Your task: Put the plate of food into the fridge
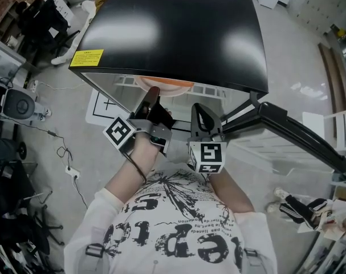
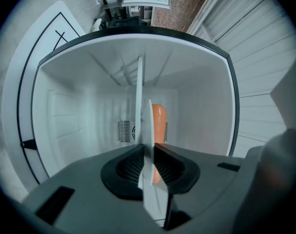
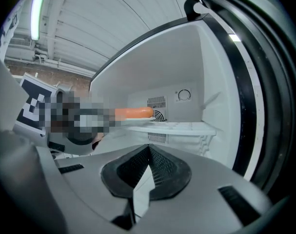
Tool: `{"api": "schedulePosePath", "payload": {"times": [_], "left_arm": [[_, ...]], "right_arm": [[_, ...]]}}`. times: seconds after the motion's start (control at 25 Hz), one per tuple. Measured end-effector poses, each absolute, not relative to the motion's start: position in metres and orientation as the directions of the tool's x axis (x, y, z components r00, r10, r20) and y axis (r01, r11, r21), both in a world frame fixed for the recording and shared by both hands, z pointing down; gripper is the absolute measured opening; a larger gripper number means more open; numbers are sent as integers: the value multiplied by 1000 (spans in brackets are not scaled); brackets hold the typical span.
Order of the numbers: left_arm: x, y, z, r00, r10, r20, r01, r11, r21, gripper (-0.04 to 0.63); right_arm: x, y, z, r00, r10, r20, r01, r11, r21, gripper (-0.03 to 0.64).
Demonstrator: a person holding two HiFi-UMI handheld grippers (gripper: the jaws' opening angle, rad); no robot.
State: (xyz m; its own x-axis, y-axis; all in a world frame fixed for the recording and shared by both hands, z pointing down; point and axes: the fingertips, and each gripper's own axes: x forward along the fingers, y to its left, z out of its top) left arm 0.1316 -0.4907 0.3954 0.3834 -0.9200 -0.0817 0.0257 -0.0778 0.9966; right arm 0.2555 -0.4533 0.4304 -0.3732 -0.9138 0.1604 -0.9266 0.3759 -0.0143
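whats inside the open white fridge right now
A white plate with orange sausage-shaped food, gripped by the left tool, just over a white shelf; a vent on the back wall. The glossy black fridge top covers most of the interior in the head view.

**Gloss outside, smooth plastic within**

We see the fridge (image 1: 173, 33) topped in glossy black that mirrors the lights, and its inner walls look like smooth white plastic. The plate (image 2: 149, 126) is smooth and white, and the food (image 2: 159, 121) has a slick orange skin. The left tool (image 2: 148, 147) and right tool (image 3: 148, 150) are matt grey plastic with ribbed black pads (image 2: 130, 165). The floor (image 1: 301, 67) shines.
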Motion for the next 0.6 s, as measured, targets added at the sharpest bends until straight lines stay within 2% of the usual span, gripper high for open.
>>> {"api": "schedulePosePath", "payload": {"times": [0.6], "left_arm": [[135, -495, 392, 412, -904, -116, 30, -114, 993, 57]], "right_arm": [[243, -472, 414, -409, -904, 126, -911, 413, 7, 0]]}}
